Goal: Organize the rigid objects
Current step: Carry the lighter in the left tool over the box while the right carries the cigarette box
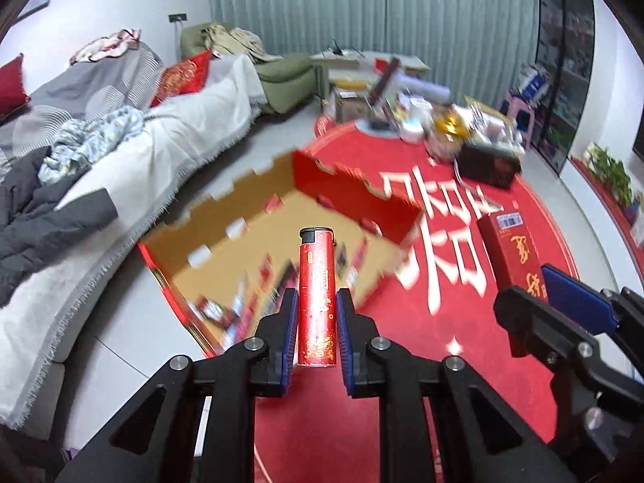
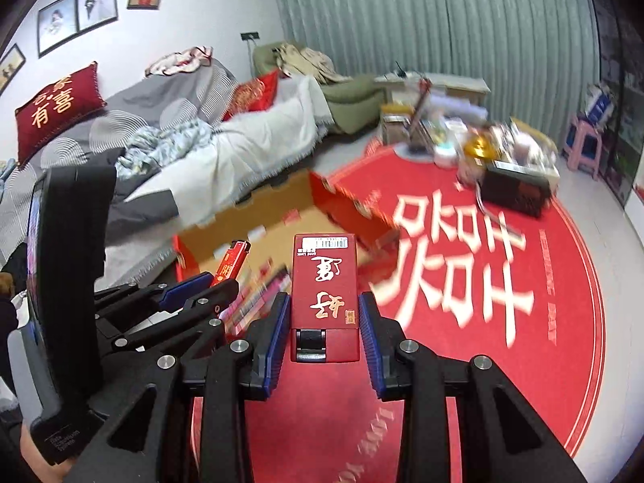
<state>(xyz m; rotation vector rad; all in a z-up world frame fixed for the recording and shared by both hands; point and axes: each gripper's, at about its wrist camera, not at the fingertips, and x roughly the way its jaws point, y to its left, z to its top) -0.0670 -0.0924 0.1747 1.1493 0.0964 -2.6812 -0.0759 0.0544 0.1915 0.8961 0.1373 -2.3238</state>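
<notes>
My left gripper (image 1: 317, 300) is shut on a red lighter (image 1: 316, 302) with a black cap, held upright above the near edge of an open red cardboard box (image 1: 354, 193) with a brown inside. My right gripper (image 2: 324, 306) is shut on a red cigarette pack (image 2: 324, 281) with gold characters and a barcode on top. In the left wrist view the pack (image 1: 513, 257) and the right gripper (image 1: 535, 294) show at the right. In the right wrist view the lighter (image 2: 232, 259) and the left gripper (image 2: 209, 281) show at the left, near the box (image 2: 350, 205), which holds several blurred small items.
A round red rug (image 1: 463, 241) with white characters covers the floor. A sofa (image 1: 120, 141) with blankets and red cushions runs along the left. A pile of boxes and clutter (image 1: 442, 120) lies at the rug's far side. A pink stool (image 2: 583, 141) stands far right.
</notes>
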